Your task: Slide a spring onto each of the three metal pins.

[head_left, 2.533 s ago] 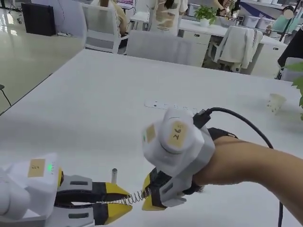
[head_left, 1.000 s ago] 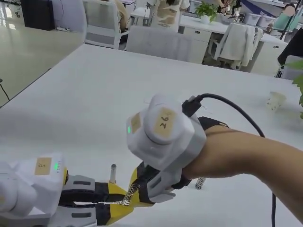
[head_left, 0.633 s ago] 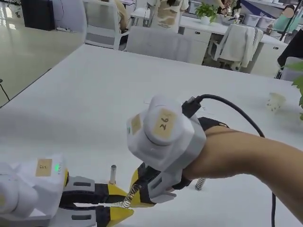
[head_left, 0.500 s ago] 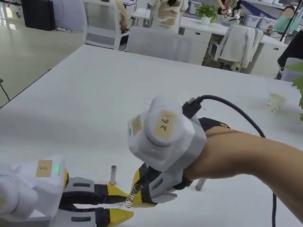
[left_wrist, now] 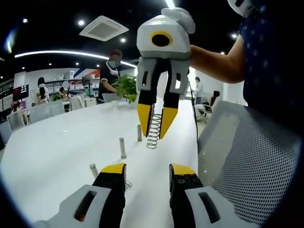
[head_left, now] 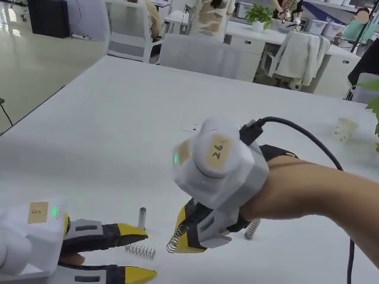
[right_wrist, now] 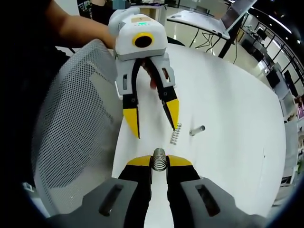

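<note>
Tongs meet tip to tip, low over the white tabletop (head_left: 118, 130).

Right tongs (right_wrist: 160, 164): jaws closed on a spring (right_wrist: 159, 159), pinched across its coils between the yellow tips. In the left gripper view the coil hangs down past those tips, its lower end clear of the tabletop. A bare forearm (head_left: 314, 195) reaches in from the right behind these tongs, and a black cable (head_left: 296, 145) loops off their back.

Left tongs (left_wrist: 148, 170): jaws spread wide, nothing between them. The tips point at the right tongs, near but apart.

Second spring (head_left: 140, 251) lies flat on the tabletop just ahead of the open left tips. It touches neither pair of tongs.

Near pin (head_left: 142, 217) stands upright and bare, just beyond the second spring. In the left gripper view it is the closest of a row of three. Middle pin (left_wrist: 122, 147) is also upright and bare.

Third spring (head_left: 253, 228) stands on end at the far end of the row, past the right tongs. Its coils look wrapped around the last pin, but it is too small to be sure.
</note>
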A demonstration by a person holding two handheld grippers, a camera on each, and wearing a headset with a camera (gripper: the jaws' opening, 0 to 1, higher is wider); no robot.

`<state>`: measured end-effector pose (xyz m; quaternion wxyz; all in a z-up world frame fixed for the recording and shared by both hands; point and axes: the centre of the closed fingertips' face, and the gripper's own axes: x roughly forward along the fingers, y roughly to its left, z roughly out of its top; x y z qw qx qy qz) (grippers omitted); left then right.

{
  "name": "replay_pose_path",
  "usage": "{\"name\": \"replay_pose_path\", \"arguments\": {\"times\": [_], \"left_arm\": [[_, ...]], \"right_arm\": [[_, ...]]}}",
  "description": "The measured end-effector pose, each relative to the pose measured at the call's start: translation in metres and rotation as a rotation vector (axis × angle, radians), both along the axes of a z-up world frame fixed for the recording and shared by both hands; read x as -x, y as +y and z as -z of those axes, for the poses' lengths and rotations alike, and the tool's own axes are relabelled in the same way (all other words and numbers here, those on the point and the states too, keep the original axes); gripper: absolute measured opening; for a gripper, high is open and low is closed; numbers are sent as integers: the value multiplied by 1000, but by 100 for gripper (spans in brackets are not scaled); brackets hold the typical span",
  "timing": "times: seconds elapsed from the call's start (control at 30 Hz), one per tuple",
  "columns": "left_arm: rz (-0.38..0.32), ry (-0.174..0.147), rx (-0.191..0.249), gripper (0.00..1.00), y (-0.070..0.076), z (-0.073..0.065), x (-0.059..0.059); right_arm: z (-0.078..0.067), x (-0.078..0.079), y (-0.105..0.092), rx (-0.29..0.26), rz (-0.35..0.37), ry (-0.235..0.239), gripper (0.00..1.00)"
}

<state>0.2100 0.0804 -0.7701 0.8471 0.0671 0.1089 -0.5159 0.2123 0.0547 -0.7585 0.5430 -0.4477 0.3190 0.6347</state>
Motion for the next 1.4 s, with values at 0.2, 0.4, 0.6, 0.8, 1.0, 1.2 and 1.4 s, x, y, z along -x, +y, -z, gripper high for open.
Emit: {"name": "replay_pose_path", "arguments": {"times": [0.2,0.4,0.6,0.8,1.0,1.2,1.4], "left_arm": [[-41,11,13,38,9,1,-1],[-75,18,14,46,17,3,-3],[-107,20,21,52,24,3,-6],[-127,24,24,57,28,5,-7],[-138,22,24,59,31,6,-8],[-145,20,24,62,32,6,-9],[-150,22,23,63,33,7,-8]], "right_arm": [[-1,-8,-7,3,24,-7,9],[-2,-15,-14,11,45,-15,9],[-5,-26,-23,16,75,-22,9],[-7,-38,-35,31,102,-35,9],[-8,-53,-45,48,125,-55,9],[-7,-64,-49,56,143,-60,9],[-2,-77,-50,76,157,-66,9]]}}
